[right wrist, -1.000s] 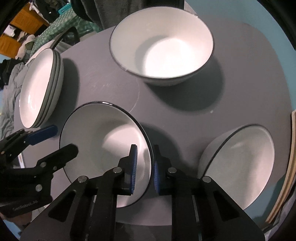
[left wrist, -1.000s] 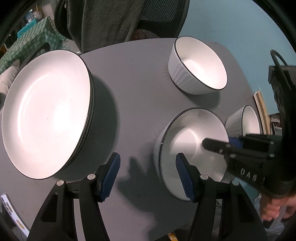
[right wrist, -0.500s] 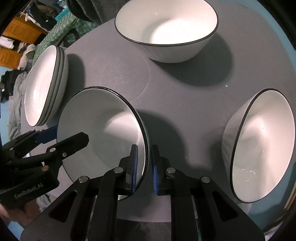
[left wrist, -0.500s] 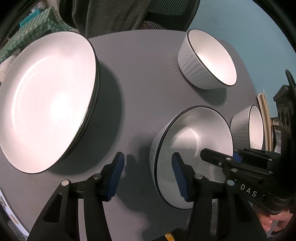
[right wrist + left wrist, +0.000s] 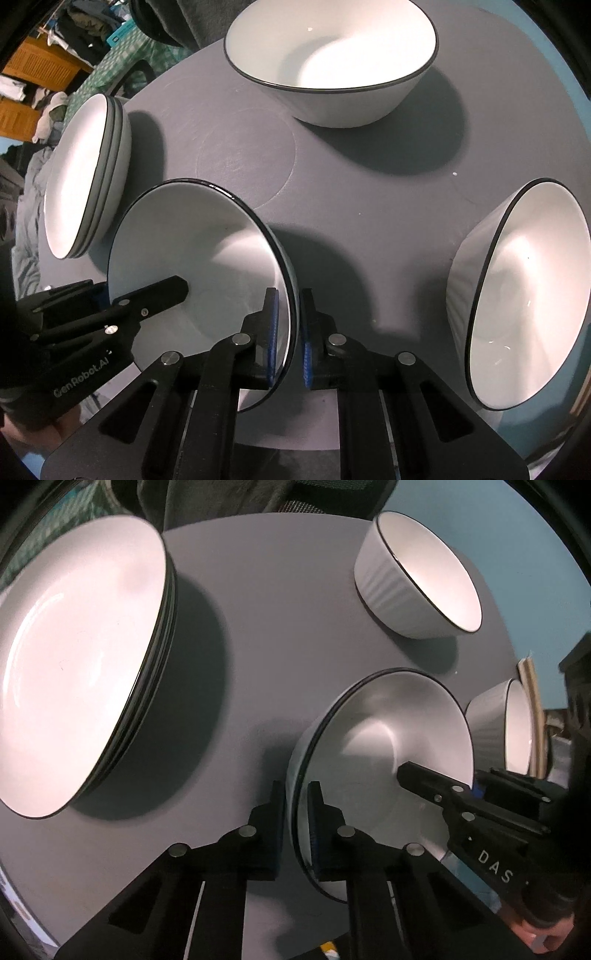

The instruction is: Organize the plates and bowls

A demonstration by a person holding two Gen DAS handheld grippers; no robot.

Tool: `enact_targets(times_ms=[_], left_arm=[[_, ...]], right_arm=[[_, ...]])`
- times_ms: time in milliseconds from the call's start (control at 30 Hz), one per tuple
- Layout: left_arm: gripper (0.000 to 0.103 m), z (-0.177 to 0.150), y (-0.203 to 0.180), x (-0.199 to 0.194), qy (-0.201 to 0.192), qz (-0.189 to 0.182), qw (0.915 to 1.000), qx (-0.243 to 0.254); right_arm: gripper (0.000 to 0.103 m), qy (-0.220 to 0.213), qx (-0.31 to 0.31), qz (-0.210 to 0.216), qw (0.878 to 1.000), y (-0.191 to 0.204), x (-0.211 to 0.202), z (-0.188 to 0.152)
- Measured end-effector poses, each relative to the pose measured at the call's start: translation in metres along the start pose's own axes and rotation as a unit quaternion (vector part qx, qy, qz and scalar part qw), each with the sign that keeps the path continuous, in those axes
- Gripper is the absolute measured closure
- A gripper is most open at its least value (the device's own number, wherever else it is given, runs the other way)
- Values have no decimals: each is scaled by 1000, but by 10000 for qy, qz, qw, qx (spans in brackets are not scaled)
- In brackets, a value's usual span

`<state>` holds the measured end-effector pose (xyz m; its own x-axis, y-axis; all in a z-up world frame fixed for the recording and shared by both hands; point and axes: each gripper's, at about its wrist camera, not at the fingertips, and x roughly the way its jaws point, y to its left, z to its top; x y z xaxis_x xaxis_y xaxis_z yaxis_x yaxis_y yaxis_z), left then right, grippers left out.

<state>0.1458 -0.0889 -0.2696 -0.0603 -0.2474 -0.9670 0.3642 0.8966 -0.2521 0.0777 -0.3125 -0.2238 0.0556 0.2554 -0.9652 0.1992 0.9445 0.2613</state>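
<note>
Grey round table (image 5: 258,627) against teal wall (image 5: 498,524); clutter beyond. Near-edge bowl (image 5: 192,251): left gripper (image 5: 297,823), jaws just closed, and right gripper (image 5: 288,339) both clamp rim. Plate stack (image 5: 74,657) left of it; two bowls (image 5: 332,55) (image 5: 524,295) beyond and right.

Both cameras ride on the handheld grippers and look steeply down, close over the grey tabletop (image 5: 258,635). The left wrist view sits at the left side of the nearest bowl (image 5: 388,746), the right wrist view at its right side. Both views share that bowl, the plate stack (image 5: 85,184) at far left, two further bowls, and each other's gripper.
</note>
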Motion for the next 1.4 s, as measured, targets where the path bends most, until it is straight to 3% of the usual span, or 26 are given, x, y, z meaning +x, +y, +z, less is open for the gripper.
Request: enact_targets(times_ms=[133,367,667,867,1033,1400], left_arm=[[95,-3,-3,-1,-34,68,9999,-124],[95,-3,-1,-13,-23,60,9997,-233],[96,10,-10,-53,-228,-51,9995,-203],[95,38,-31,-70,-446,-68,9990,-36],[95,84,-49,-66,-556,-40,9984,107],[95,126,-51,-48,-522,126,9985,-56]], right_arm=[[92,-3,-79,-132,9999,4,1,-1],[94,10,87,7,10000,7,-2,2],[95,-235,163,-2,9996,1,-39,15],[95,-519,179,-112,9984,-2,-60,30],[95,-704,218,-206,9971,-10,-69,56],[95,-715,313,-345,9964,-22,-63,99]])
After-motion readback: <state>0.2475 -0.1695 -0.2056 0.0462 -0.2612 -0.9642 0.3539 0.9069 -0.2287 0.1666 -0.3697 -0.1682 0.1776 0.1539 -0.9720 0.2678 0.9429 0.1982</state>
